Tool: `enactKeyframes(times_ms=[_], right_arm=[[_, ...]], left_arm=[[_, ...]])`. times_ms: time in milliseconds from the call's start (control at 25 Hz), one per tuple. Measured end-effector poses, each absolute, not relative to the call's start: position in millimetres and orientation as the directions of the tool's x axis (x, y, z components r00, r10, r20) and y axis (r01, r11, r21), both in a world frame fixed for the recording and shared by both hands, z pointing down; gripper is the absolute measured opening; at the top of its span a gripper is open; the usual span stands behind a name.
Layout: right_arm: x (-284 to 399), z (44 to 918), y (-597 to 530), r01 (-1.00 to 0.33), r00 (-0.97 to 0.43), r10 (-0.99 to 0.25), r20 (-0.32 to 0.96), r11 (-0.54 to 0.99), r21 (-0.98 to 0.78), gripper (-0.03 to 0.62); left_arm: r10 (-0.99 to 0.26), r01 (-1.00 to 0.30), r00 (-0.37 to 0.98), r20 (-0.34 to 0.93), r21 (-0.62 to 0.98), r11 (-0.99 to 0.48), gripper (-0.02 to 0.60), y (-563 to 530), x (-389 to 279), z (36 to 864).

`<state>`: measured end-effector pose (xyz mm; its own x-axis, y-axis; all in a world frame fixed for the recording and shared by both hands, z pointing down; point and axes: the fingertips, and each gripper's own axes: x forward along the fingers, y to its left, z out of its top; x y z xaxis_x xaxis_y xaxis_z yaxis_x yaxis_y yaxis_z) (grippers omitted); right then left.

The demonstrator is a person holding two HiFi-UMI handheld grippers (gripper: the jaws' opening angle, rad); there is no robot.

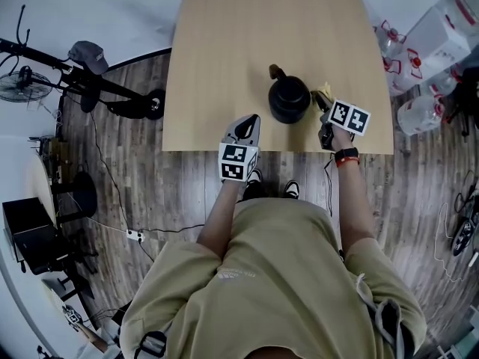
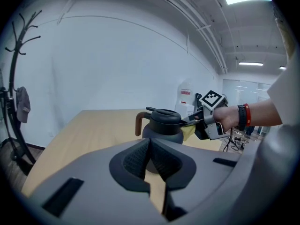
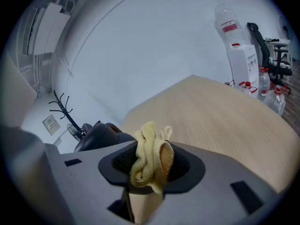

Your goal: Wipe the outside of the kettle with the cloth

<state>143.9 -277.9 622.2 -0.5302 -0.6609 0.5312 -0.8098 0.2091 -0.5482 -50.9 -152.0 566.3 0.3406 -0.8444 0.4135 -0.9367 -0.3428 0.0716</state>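
Observation:
A black kettle point(image 1: 289, 99) with a brown handle stands upright on the wooden table point(image 1: 224, 58), near its front edge. My right gripper point(image 1: 324, 102) is shut on a bunched yellow cloth point(image 3: 151, 157), which sits just right of the kettle point(image 3: 101, 135) at its side. In the left gripper view the cloth point(image 2: 188, 131) shows beside the kettle point(image 2: 162, 127). My left gripper point(image 1: 245, 129) hovers at the table's front edge, left of the kettle, shut with nothing between its jaws.
Large water bottles point(image 1: 423, 51) lie on the floor right of the table. A coat stand point(image 1: 75, 73) with a cap lies to the left. A fan point(image 1: 19, 84) and cables sit on the wooden floor.

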Motion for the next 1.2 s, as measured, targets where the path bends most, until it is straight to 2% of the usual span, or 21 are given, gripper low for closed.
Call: enactKeyframes(times_ms=[320, 520, 760, 960, 1200], right_arm=[[144, 605, -213, -0.829, -0.481, -0.725, 0.493, 0.193, -0.525, 0.173], [124, 605, -177, -0.830, -0.499, -0.706, 0.503, 0.221, -0.513, 0.173], [104, 614, -146, -0.860, -0.495, -0.697, 0.519, 0.305, -0.410, 0.176], [71, 623, -126, -0.832, -0.548, -0.642, 0.536, 0.350, -0.431, 0.178], [22, 639, -121, -0.840, -0.541, -0.611, 0.578, 0.421, -0.342, 0.178]], left_arm=[[-0.831, -0.920, 0.383, 0.403, 0.087, -0.382, 0.025, -139, -50, 567], [-0.832, -0.916, 0.393, 0.390, 0.094, -0.389, 0.025, -134, -59, 563], [-0.833, -0.917, 0.395, 0.388, 0.104, -0.386, 0.025, -124, -72, 565], [-0.837, -0.921, 0.385, 0.388, 0.110, -0.373, 0.025, -119, -90, 565], [-0.843, -0.926, 0.374, 0.386, 0.108, -0.361, 0.025, -117, -114, 562]])
